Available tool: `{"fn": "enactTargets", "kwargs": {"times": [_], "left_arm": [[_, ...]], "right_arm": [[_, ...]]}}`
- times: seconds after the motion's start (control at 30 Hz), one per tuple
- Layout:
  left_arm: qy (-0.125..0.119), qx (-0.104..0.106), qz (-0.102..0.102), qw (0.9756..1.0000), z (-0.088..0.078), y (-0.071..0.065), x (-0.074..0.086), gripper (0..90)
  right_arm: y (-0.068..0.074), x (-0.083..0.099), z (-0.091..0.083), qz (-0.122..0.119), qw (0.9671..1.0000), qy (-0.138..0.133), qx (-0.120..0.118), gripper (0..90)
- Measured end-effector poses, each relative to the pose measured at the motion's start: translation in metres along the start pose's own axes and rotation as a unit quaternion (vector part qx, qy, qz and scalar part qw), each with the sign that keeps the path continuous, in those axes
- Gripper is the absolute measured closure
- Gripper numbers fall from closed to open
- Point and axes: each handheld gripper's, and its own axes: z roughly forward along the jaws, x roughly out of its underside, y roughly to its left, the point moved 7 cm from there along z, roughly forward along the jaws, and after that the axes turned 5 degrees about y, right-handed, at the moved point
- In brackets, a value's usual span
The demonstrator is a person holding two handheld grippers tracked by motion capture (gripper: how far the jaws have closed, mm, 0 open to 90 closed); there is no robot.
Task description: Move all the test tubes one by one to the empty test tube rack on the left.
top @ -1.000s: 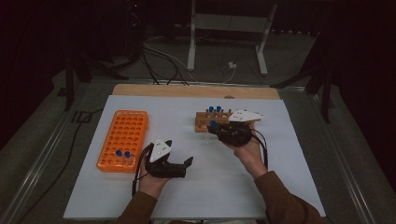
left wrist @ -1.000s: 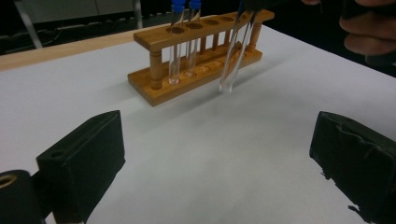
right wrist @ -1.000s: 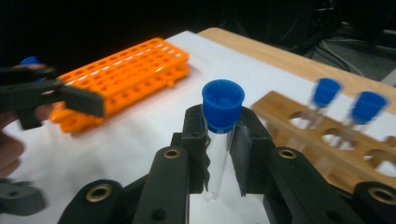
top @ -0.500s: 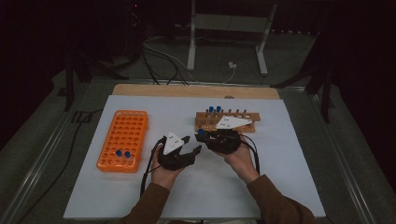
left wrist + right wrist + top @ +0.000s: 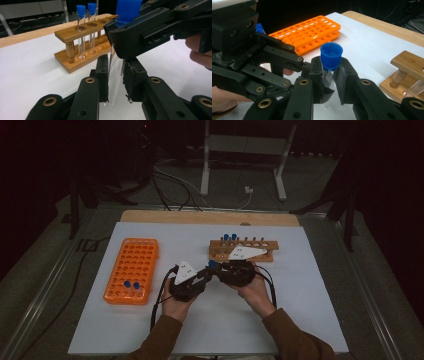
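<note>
Just in front of the wooden rack [image 5: 242, 249], both grippers grasp one blue-capped tube [image 5: 117, 50], held upright between them. The right gripper [image 5: 329, 82] clamps it just under the cap, while the left gripper [image 5: 115, 77], whose jaws have just been closing, pinches the glass lower down. Two more capped tubes [image 5: 85, 30] stand at one end of the rack, and an orange tray [image 5: 132, 270] lies well to the rack's left.

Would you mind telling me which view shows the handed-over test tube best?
The left gripper view: the test tube shows from blue cap to rounded bottom, between both grippers' jaws. The right gripper view shows mainly its cap and upper glass; the high view shows just a blue speck.
</note>
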Motion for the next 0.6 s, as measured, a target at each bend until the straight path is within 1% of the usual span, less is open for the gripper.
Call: {"fn": "enactTargets", "kwargs": {"times": [0.03,0.1,0.3,0.37,0.4,0.47,0.53,0.6], "left_arm": [[0.001,0.001,0.003,1.0000,0.000,-0.001,0.000,77.2],[0.002,-0.001,0.003,1.0000,0.000,0.000,0.000,77.9],[0.006,-0.005,-0.006,1.0000,0.000,0.004,0.003,78.1],[0.007,-0.007,-0.008,0.9999,-0.001,0.006,0.004,78.1],[0.006,-0.006,-0.011,0.9999,-0.002,0.007,0.004,78.1],[0.005,-0.006,-0.014,0.9999,-0.005,0.008,0.005,78.1],[0.005,-0.006,-0.015,0.9999,-0.007,0.010,0.006,78.1],[0.004,-0.005,-0.019,0.9998,-0.010,0.011,0.008,78.1]], "right_arm": [[0.000,0.000,0.000,0.001,1.0000,0.001,-0.001,75.9],[-0.001,0.000,0.000,0.002,1.0000,0.000,-0.002,74.2],[-0.008,0.000,-0.007,0.015,0.9999,-0.008,-0.002,57.4],[-0.011,0.000,-0.010,0.020,0.9997,-0.012,-0.002,49.5],[-0.013,0.000,-0.012,0.021,0.9997,-0.013,0.000,43.4],[-0.016,0.002,-0.015,0.025,0.9996,-0.011,0.009,33.4],[-0.020,0.004,-0.017,0.026,0.9995,-0.010,0.017,25.9],[-0.025,0.008,-0.020,0.029,0.9991,-0.007,0.030,20.1]]}}
